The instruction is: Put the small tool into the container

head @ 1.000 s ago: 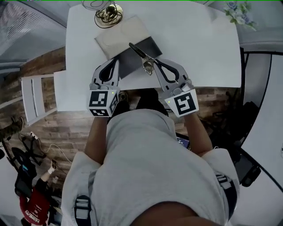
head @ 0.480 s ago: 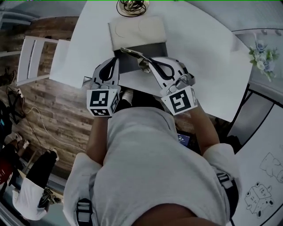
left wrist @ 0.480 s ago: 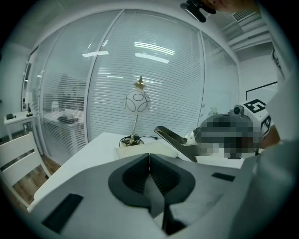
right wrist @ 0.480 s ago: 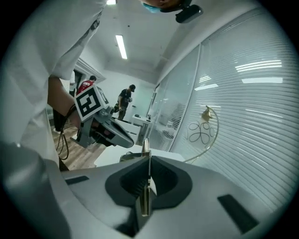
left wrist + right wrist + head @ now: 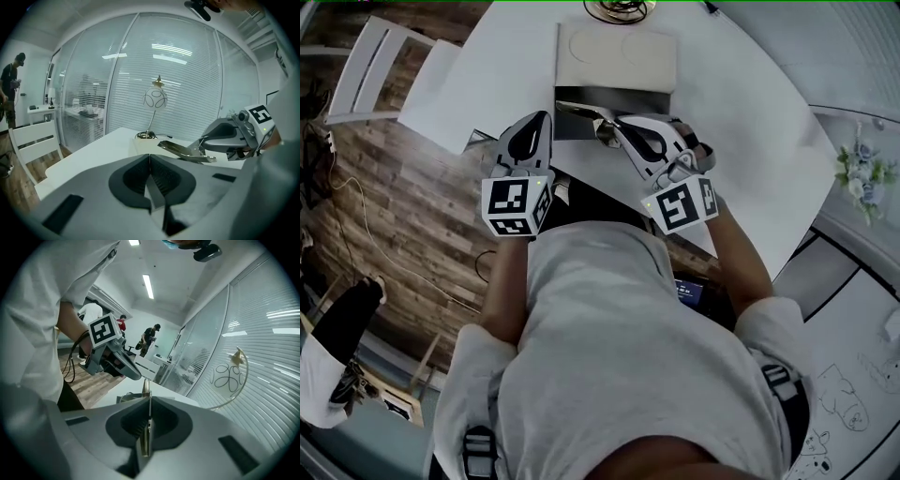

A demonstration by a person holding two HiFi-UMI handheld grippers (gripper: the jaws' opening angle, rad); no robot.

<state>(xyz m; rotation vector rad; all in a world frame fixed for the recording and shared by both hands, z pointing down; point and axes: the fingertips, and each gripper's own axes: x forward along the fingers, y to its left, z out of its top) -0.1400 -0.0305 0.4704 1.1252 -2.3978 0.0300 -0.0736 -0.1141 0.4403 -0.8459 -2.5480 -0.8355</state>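
Small tool: thin bright metal piece, carried in the air. It is clamped in the right gripper, whose fingers are closed hard on it. The right gripper view shows the strip edge-on in the seam between the fingers, with a short end poking out past the tips. From the head view the long end runs out to the left, over the near edge of the container.

Container: shallow dark tray with a pale panel just beyond it, which I take for its lid. It sits on the white tabletop. I cannot tell how high the tool hangs above the tray; the left gripper view suggests it is clear of it.

Left gripper: fingers pressed together on nothing, just left of the tray's near corner.

How I would do the placing:
- Carry the tool further over the dark tray, so that both ends lie inside the walls. As things stand, I judge the long left end would catch on the rim.
- Level the wrist so that the strip goes in flat and not tip first.
- Go down slowly and part the fingers only close to the tray floor. A thin metal piece dropped from higher up may bounce out.
- Leave the left gripper to the side, ready to steady the tray's edge if it slides.

The wire lamp beyond the lid is well clear.
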